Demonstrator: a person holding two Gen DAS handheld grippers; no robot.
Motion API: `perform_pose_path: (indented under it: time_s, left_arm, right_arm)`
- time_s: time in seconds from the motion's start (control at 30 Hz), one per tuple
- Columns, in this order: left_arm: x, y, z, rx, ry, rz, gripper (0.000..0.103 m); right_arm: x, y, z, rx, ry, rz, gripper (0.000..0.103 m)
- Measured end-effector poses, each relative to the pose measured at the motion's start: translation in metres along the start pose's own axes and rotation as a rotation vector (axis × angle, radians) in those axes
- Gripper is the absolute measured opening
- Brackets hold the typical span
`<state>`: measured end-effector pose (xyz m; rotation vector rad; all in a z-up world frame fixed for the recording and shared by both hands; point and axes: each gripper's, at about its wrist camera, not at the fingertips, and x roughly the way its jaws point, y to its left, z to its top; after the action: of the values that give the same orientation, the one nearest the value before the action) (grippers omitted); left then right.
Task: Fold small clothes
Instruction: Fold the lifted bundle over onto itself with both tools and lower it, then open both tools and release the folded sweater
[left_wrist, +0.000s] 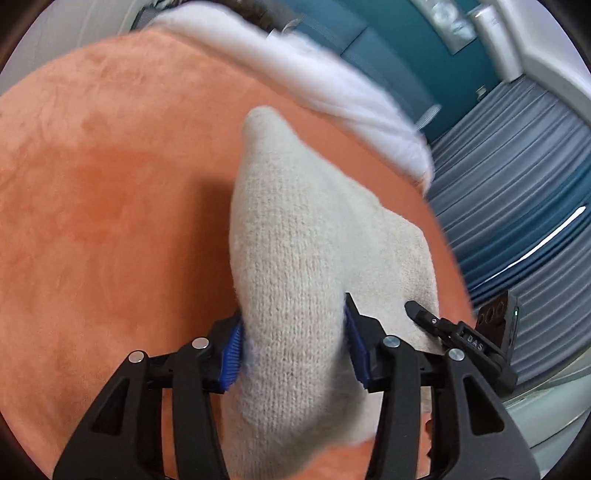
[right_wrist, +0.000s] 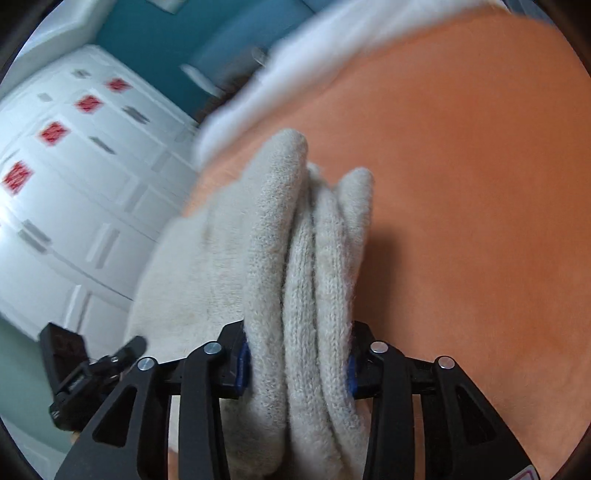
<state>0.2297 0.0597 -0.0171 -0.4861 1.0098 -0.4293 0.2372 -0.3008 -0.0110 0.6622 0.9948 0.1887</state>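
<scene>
A cream knitted garment (left_wrist: 295, 243) is held up over an orange plush surface (left_wrist: 110, 184). My left gripper (left_wrist: 293, 343) is shut on one bunched part of it, the blue pads pressing both sides. My right gripper (right_wrist: 297, 363) is shut on another part, where the knit (right_wrist: 314, 258) lies in several folded layers between the jaws. The right gripper's tip (left_wrist: 417, 308) shows at the right in the left wrist view, close behind the cloth. The left gripper (right_wrist: 92, 365) shows at the lower left in the right wrist view.
A white fluffy cloth (left_wrist: 332, 85) lies along the far edge of the orange surface and also shows in the right wrist view (right_wrist: 314, 55). Beyond it are teal panels (left_wrist: 406, 48), grey pleated fabric (left_wrist: 517, 166) and white cabinets with red labels (right_wrist: 74, 147).
</scene>
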Motion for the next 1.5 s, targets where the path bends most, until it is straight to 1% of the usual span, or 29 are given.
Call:
perform_pose_path:
  time_s: [0.03, 0.07, 0.17, 0.2, 0.27, 0.3, 0.33, 0.37, 0.4, 0.5, 0.53, 0.6, 0.63, 0.7, 0.77, 0.8, 0.87, 0.9, 0.93, 0.97, 1.0, 1.03, 1.07, 1.1, 1.17, 1.2, 1.3, 1.4, 1.5]
  left_arm:
    - [0.011, 0.006, -0.005, -0.002, 0.022, 0.055, 0.048]
    - [0.012, 0.011, -0.007, 0.004, -0.005, 0.052, 0.05]
    - [-0.006, 0.011, -0.01, -0.031, -0.044, 0.01, 0.051]
    - [-0.01, 0.011, -0.012, -0.027, -0.049, 0.001, 0.054]
    - [-0.008, 0.012, -0.016, -0.015, -0.042, 0.008, 0.057]
    - [-0.004, 0.013, -0.018, -0.018, -0.029, 0.008, 0.058]
    - [0.0, 0.014, -0.018, -0.03, -0.022, 0.009, 0.059]
    - [-0.002, 0.015, -0.019, -0.044, -0.022, 0.0, 0.058]
    - [-0.005, 0.017, -0.021, -0.051, -0.029, -0.003, 0.056]
    - [-0.011, 0.008, -0.02, 0.002, -0.049, 0.044, 0.056]
    - [-0.008, 0.008, -0.02, 0.022, -0.039, 0.062, 0.057]
    - [0.0, 0.01, -0.021, 0.04, -0.005, 0.078, 0.061]
    - [0.001, 0.011, -0.02, 0.043, -0.003, 0.092, 0.061]
    - [-0.012, 0.004, -0.019, 0.07, -0.024, 0.134, 0.061]
    - [-0.042, -0.011, -0.024, 0.119, -0.079, 0.153, 0.059]
    - [-0.06, -0.018, -0.03, 0.139, -0.112, 0.144, 0.06]
    - [-0.084, -0.028, -0.044, 0.156, -0.15, 0.121, 0.06]
    - [-0.088, -0.034, -0.052, 0.158, -0.152, 0.103, 0.06]
    - [-0.084, -0.039, -0.058, 0.166, -0.134, 0.106, 0.06]
    - [-0.074, -0.043, -0.063, 0.186, -0.107, 0.136, 0.06]
    - [-0.061, -0.042, -0.069, 0.213, -0.078, 0.192, 0.058]
    - [-0.048, -0.038, -0.072, 0.223, -0.052, 0.257, 0.051]
    - [-0.035, -0.029, -0.075, 0.208, -0.018, 0.315, 0.049]
    - [-0.024, -0.015, -0.076, 0.17, 0.014, 0.352, 0.048]
    - [-0.017, 0.006, -0.079, 0.075, 0.038, 0.31, 0.049]
    - [-0.018, 0.007, -0.08, 0.078, 0.03, 0.309, 0.05]
    - [-0.019, -0.008, -0.084, 0.172, 0.016, 0.381, 0.051]
    - [-0.041, -0.023, -0.091, 0.19, -0.019, 0.395, 0.05]
    - [-0.063, -0.039, -0.108, 0.244, -0.065, 0.401, 0.055]
  right_arm:
    - [0.018, -0.007, 0.0, 0.011, 0.038, -0.066, 0.041]
    - [0.013, -0.009, -0.003, 0.022, -0.007, -0.023, 0.044]
    - [-0.014, 0.009, -0.006, 0.017, -0.057, -0.001, 0.052]
    - [-0.023, 0.011, -0.012, -0.004, -0.065, 0.017, 0.063]
    - [-0.024, 0.016, -0.021, -0.043, -0.067, 0.009, 0.072]
    - [-0.015, 0.015, -0.026, -0.053, -0.033, -0.015, 0.07]
    - [-0.002, 0.012, -0.029, -0.055, 0.013, -0.046, 0.062]
    - [0.009, 0.01, -0.032, -0.05, 0.05, -0.053, 0.046]
    - [0.009, 0.012, -0.034, -0.042, 0.029, -0.049, 0.04]
    - [-0.014, 0.026, -0.032, -0.064, -0.038, -0.015, 0.037]
    - [-0.012, 0.022, -0.033, -0.072, -0.034, -0.024, 0.038]
    - [0.012, 0.007, -0.039, -0.084, 0.048, -0.089, 0.048]
    - [0.01, 0.002, -0.04, -0.064, 0.038, -0.065, 0.048]
    - [-0.009, 0.007, -0.036, -0.007, 0.018, -0.065, 0.048]
    - [-0.044, 0.023, -0.042, -0.052, -0.059, -0.094, 0.044]
    - [-0.063, 0.038, -0.049, -0.104, -0.1, -0.095, 0.034]
    - [-0.083, 0.058, -0.063, -0.17, -0.117, -0.052, 0.013]
    - [-0.085, 0.068, -0.072, -0.206, -0.1, -0.029, 0.006]
    - [-0.082, 0.076, -0.079, -0.243, -0.076, -0.03, 0.003]
    - [-0.07, 0.083, -0.086, -0.302, -0.042, -0.064, 0.0]
    - [-0.059, 0.083, -0.091, -0.347, -0.023, -0.124, 0.0]
    - [-0.046, 0.078, -0.094, -0.375, -0.006, -0.208, 0.0]
    - [-0.035, 0.066, -0.094, -0.372, 0.006, -0.285, 0.0]
    - [-0.025, 0.047, -0.091, -0.331, 0.018, -0.3, 0.0]
    - [-0.033, 0.014, -0.094, -0.268, 0.02, -0.242, 0.0]
    - [-0.033, 0.013, -0.093, -0.259, 0.032, -0.234, 0.0]
    - [-0.035, 0.037, -0.09, -0.34, 0.051, -0.283, 0.0]
    - [-0.06, 0.049, -0.097, -0.315, 0.008, -0.253, 0.003]
    - [-0.09, 0.052, -0.13, -0.296, -0.022, -0.271, 0.01]
